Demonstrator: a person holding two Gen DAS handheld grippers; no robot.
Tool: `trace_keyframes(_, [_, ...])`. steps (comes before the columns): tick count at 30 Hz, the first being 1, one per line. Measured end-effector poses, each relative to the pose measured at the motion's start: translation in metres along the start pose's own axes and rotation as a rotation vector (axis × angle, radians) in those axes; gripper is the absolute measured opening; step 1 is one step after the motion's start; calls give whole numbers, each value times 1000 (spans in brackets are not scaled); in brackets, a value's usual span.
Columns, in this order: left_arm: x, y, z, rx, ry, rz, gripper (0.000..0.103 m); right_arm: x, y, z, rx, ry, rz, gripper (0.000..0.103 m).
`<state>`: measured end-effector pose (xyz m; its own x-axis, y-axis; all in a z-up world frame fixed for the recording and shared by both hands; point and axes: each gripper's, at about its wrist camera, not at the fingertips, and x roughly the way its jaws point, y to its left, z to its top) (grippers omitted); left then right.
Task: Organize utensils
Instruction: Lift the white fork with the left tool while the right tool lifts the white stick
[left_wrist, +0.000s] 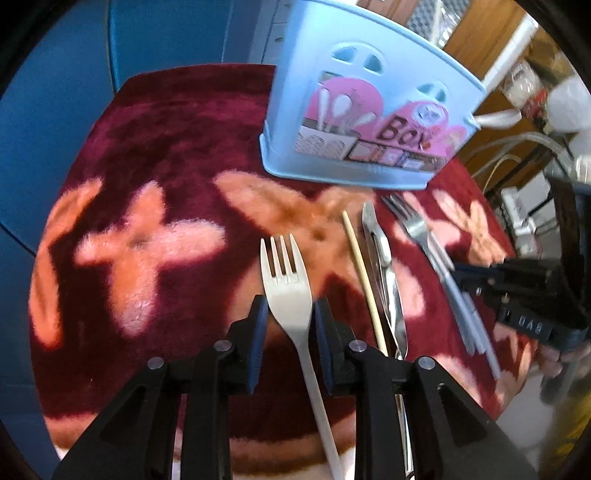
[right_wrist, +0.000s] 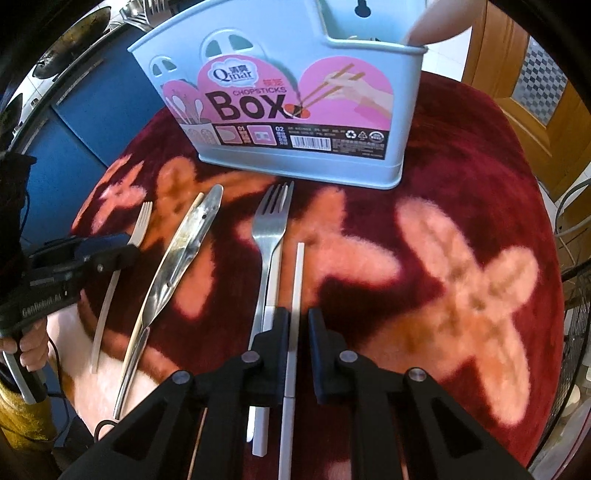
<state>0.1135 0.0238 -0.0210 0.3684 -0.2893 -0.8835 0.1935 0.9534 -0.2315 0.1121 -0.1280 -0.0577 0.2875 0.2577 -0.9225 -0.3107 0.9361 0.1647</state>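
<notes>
Utensils lay on a plush red cloth: left gripper straddled a matte white fork, jaws narrow, not touching; right gripper pinched a slim white chopstick beside a steel fork. Only the right view read the glossy blue box's label.

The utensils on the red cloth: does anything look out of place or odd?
Nothing looks damaged or spilled. The white fork, wooden chopstick, metal tool, metal fork and white chopsticks lie loose on the cloth, outside the blue chopsticks box.
</notes>
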Motion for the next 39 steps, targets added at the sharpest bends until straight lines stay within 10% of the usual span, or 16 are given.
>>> trace_keyframes(13, [-9,-8,-12,30,-25,30,12,-13,-15,-15,132,-93,64,6])
trace_keyframes(39, [-106,-35,11,47,-503,-113,0,-134,-10,-30,174,-668,90,6])
